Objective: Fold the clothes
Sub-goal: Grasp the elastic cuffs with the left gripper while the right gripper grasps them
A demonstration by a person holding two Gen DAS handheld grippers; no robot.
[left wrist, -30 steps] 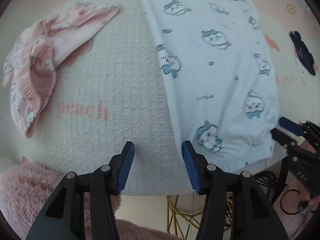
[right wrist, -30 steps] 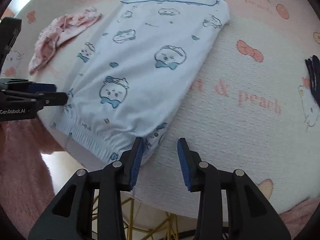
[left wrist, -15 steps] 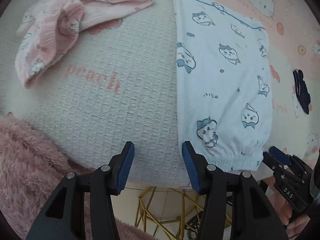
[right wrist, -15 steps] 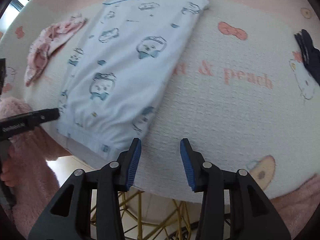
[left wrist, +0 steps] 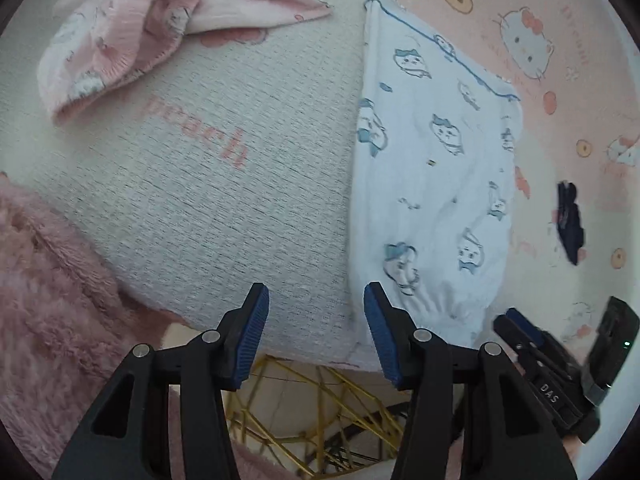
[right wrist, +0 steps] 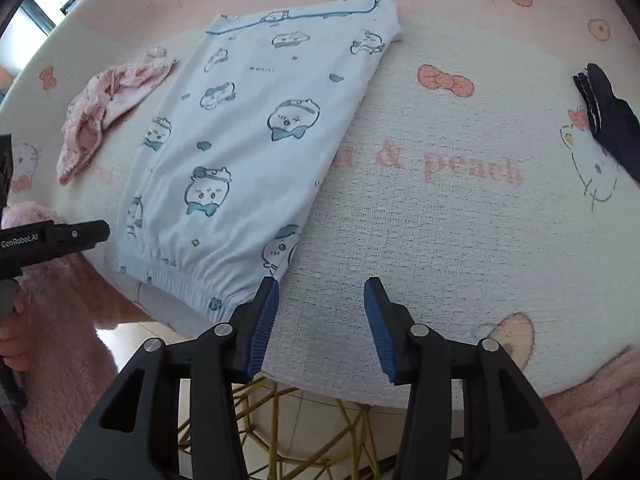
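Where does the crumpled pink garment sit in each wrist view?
Left wrist: pink garment upper left, left of the blue pajama piece.
Right wrist: pink garment at mid left, smaller.
Shared landmark: the blue pajama piece, lying just to its right in both.

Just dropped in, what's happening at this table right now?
A person holds a claw in each hand at the near edge of the table. Both the left claw and the right claw are open and empty. The light blue garment lies flat, elastic band at the near edge. A crumpled pink garment lies to its left, a dark item to its right.
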